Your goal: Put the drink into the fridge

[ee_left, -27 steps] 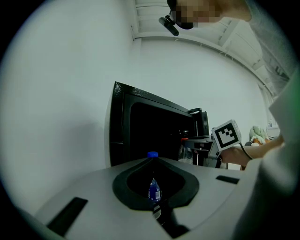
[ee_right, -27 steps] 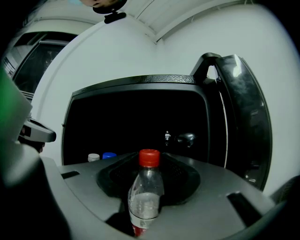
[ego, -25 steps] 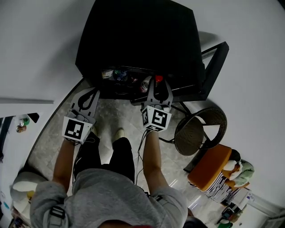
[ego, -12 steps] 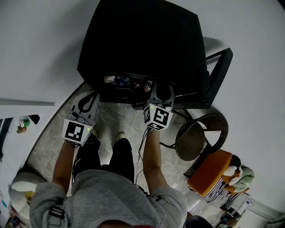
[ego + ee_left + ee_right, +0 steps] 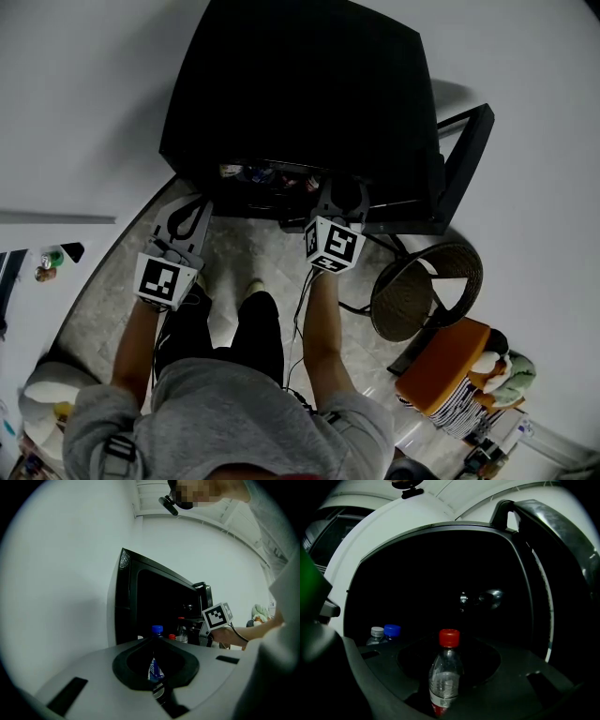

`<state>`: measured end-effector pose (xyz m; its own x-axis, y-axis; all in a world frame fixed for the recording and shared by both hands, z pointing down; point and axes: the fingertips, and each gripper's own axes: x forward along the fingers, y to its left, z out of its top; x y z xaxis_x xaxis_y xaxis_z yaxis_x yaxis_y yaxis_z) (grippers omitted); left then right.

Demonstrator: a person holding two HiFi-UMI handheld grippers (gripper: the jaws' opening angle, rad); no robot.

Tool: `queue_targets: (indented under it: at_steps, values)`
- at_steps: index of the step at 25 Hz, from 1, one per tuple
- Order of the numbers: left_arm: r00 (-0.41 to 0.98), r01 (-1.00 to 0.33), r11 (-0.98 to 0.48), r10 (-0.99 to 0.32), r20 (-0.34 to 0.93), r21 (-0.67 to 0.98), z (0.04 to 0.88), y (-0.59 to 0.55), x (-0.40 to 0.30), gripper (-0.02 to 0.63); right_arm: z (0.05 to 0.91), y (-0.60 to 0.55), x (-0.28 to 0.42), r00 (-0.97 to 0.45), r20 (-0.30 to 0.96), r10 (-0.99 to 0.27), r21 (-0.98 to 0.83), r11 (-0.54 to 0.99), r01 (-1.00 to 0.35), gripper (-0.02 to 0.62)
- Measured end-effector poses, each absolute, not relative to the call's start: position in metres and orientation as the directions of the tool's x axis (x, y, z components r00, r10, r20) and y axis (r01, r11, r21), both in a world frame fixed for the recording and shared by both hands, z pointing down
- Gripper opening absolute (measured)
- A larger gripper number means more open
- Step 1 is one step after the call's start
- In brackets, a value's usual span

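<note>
Bottle with blue cap [image 5: 392, 631] stands in fridge [image 5: 440, 573], left of drink [image 5: 445, 677].

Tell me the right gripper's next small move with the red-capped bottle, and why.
Probably ease it forward and lower it onto the shelf. The right gripper holds the red-capped bottle upright at the open fridge, and the two bottles inside stand off to its left.

My right gripper [image 5: 338, 194] is matt grey plastic, the red-capped drink bottle [image 5: 446, 679] clear smooth plastic, the boxy black fridge [image 5: 300, 94] smooth with a slight sheen, the pale floor [image 5: 234, 248] polished stone-like tile, the round brown chair [image 5: 412, 295] woven wicker, and my grey sweatshirt [image 5: 234, 412] soft knit cloth.
</note>
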<state>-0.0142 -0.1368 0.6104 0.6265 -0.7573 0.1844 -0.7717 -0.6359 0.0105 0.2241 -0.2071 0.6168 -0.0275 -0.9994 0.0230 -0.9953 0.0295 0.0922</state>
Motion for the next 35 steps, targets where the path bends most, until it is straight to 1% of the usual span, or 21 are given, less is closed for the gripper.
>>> queue_targets:
  at_steps: [13, 16, 20, 32, 35]
  values:
    - [0.625, -0.773, -0.634, -0.76, 0.178, 0.004, 0.609, -0.135, -0.016, 0.005, 0.615, -0.208, 0.227, 0.003, 0.029, -1.0, 0.07, -0.001, -0.998, 0.154]
    - [0.622, -0.775, -0.632, -0.762, 0.178, 0.007, 0.608, -0.134, -0.017, 0.005, 0.611, -0.206, 0.224, -0.001, 0.027, -1.0, 0.059, 0.002, -0.998, 0.175]
    - [0.625, -0.773, -0.634, -0.762, 0.171, 0.001, 0.603, -0.13, -0.016, 0.005, 0.608, -0.202, 0.223, -0.004, 0.03, -1.0, 0.056, 0.006, -0.998, 0.178]
    - [0.63, -0.77, -0.637, -0.765, 0.132, -0.015, 0.559, -0.114, -0.013, 0.005, 0.578, -0.172, 0.216, -0.069, 0.057, -0.996, 0.079, 0.073, -0.994, 0.176]
    - [0.637, -0.766, -0.643, -0.763, 0.11, -0.021, 0.535, -0.11, -0.008, 0.005, 0.563, -0.159, 0.213, -0.093, 0.061, -0.994, 0.073, 0.098, -0.993, 0.164]
